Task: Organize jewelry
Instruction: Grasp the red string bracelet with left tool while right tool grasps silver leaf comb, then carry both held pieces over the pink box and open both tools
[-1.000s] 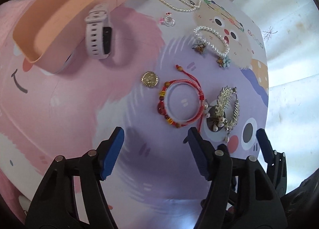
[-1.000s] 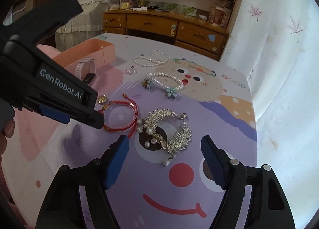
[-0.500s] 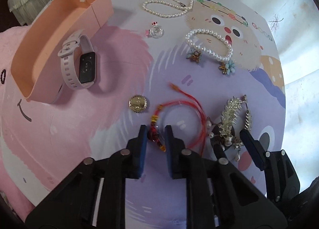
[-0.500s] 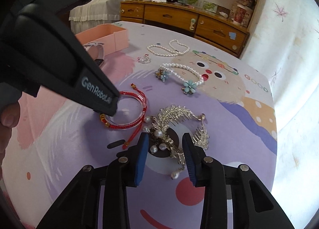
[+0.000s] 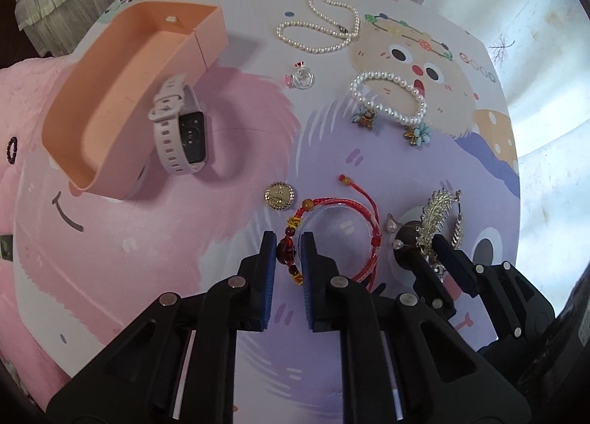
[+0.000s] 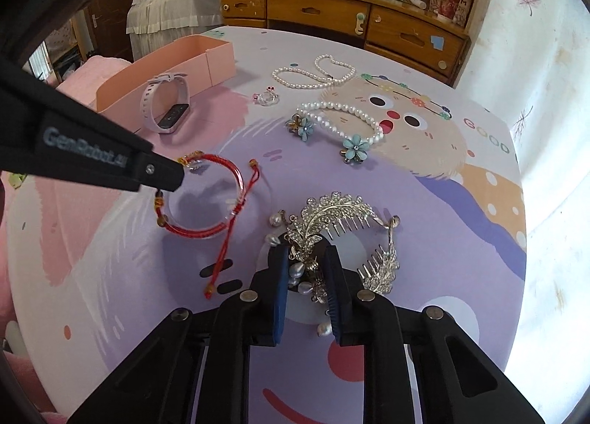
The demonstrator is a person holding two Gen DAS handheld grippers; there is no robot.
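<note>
the left gripper (image 5: 287, 250) is clamped on the beaded section of the red cord bracelet (image 5: 333, 235), its jaws having just closed onto the dark red bead. the bracelet's loop lies on the patterned tablecloth (image 5: 147, 250) and its loose cord ends trail away from the loop. the right gripper (image 6: 305, 261) is clamped on the pearl cluster at the base of the silver feather hair comb (image 6: 343, 224), its jaws having just closed around it; the comb's teeth and second feather extend to the right of the jaws. just beyond the bracelet sits a gold round brooch (image 5: 278, 196). farther out lie a pearl bracelet with blue flower charms (image 6: 339, 125) and a small clear ring charm (image 6: 267, 98). a pink smartwatch (image 5: 180, 128) rests against the outer wall of the open peach box (image 5: 92, 99). a pearl necklace (image 5: 320, 33) lies farthest away, near the table's far edge.
</note>
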